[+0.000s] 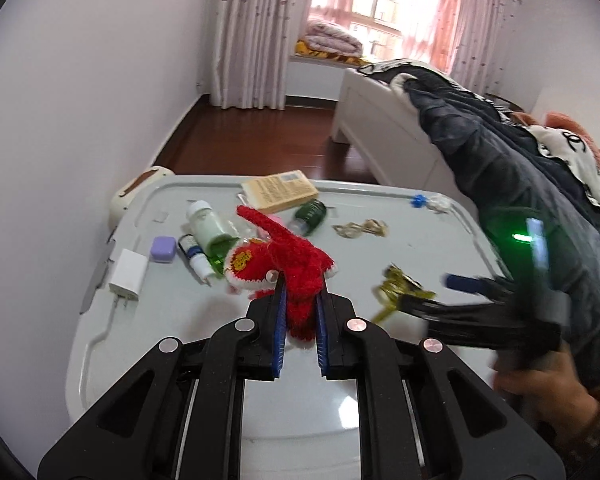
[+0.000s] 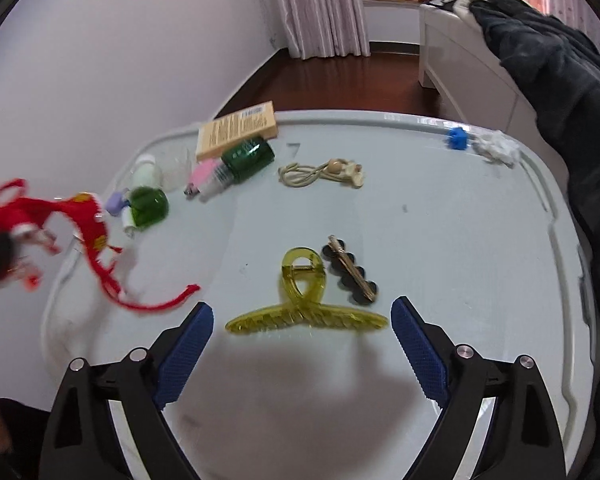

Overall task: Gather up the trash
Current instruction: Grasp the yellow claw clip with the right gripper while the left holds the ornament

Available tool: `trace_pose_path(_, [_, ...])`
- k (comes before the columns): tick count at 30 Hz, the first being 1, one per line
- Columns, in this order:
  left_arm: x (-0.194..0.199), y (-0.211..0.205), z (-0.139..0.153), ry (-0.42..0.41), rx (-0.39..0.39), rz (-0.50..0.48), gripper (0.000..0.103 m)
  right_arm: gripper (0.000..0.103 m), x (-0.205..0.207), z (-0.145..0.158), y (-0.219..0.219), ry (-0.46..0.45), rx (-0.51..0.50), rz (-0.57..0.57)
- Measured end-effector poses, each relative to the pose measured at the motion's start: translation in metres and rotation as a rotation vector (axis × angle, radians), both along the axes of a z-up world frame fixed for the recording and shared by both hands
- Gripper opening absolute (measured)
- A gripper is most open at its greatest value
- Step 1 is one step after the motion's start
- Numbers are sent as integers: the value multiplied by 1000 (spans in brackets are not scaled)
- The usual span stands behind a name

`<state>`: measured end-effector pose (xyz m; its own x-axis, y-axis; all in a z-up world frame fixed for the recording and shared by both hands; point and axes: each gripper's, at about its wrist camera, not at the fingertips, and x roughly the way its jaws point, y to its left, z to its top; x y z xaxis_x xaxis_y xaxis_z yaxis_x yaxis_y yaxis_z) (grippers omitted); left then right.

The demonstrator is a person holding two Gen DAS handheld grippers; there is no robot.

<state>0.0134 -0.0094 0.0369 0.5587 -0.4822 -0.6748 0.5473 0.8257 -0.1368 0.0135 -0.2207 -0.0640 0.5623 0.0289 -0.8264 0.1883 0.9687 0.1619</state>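
while our left gripper (image 1: 300, 300) clamps the red knitted toy (image 1: 288, 256) above the grey lid (image 1: 420, 248), our right gripper (image 2: 302, 344) gapes around the yellow hair claw (image 2: 304, 304), nothing pinched, the claw lying on the lid's near middle

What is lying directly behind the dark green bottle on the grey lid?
Behind the dark green bottle lies a tan box with a barcode label, flat on the grey lid. The bottle hides the box's near edge, so whether they touch cannot be seen.

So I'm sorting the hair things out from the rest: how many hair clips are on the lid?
2. A yellow-green claw clip lies between the open right gripper fingers; a black-and-gold barrette lies just beyond it, to its right. Others may hide under the clutter.
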Motion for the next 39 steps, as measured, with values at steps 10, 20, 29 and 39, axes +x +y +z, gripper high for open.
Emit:
trace_pose_path(10, [-19,15,-13,30,5,-35,12,90,35,-27,14,124,-156,-46])
trace_pose_path(20, [-20,14,-21,47,-9,-53,12,69,19,-36,3,118,-154,-16])
trace_pose_path(29, [-19,12,-28,64,-5,-65,12,96,13,-42,-9,125,-65,-31])
trace_pose_path(39, [-20,9,-32,83,-11,-70,13,76,-2,-35,-4,65,-118,-62])
